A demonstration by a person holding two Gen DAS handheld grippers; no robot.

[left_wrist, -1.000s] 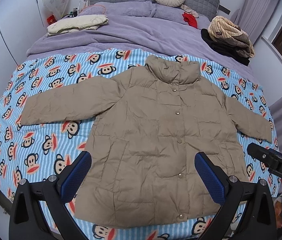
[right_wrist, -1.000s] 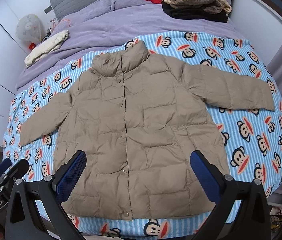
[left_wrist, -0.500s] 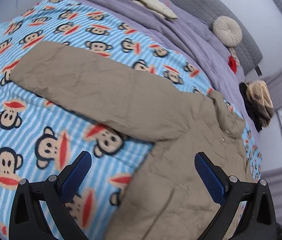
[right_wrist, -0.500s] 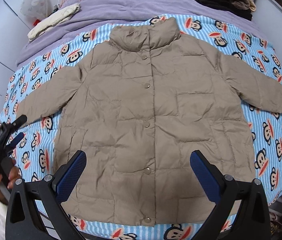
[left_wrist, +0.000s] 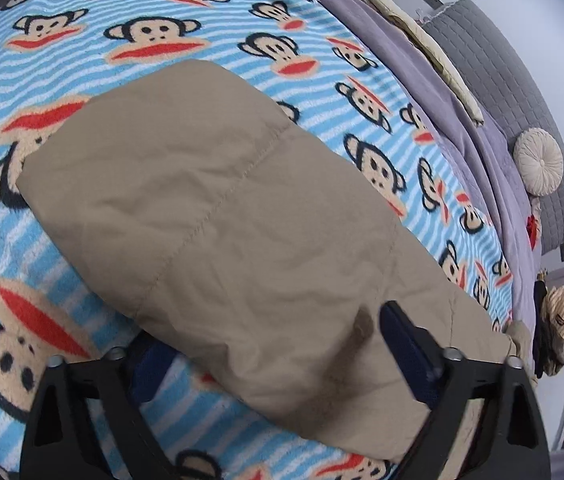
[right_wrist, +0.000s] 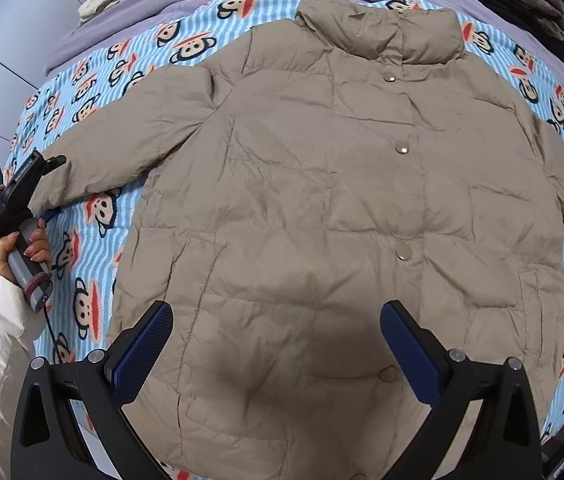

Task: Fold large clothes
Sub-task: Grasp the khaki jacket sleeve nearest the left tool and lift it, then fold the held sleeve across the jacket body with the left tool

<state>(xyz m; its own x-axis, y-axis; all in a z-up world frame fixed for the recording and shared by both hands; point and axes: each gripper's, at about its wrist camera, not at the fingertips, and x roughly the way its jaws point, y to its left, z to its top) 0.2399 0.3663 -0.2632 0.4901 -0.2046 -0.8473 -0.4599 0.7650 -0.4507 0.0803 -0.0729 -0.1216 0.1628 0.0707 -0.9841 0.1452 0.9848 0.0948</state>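
Here the left gripper point(left_wrist: 278, 344) is closing its jaws around the sleeve point(left_wrist: 218, 216) of the beige padded jacket point(right_wrist: 334, 216), which is lying flat, front side up and buttoned, on the monkey-pattern blanket point(left_wrist: 186, 12) of the bed. One finger is lying on top of the cloth and the other one is going under the sleeve edge, so the sleeve is between the jaws, but I cannot see that the pads are already pressing it. In the right wrist view, the person's hand point(right_wrist: 28, 250) is holding this gripper near the cuff end of the sleeve.

To do this step well, I think the jaws should be taking both layers of the puffy sleeve fully, not only the upper skin, because this smooth filled fabric is probably slipping easily. Then the sleeve should be carried across the chest in one flat movement.

The right gripper point(right_wrist: 276, 354) is hanging over the lower front of the jacket with jaws wide apart, holding nothing. It could be pressing the body down so that the jacket is not sliding.
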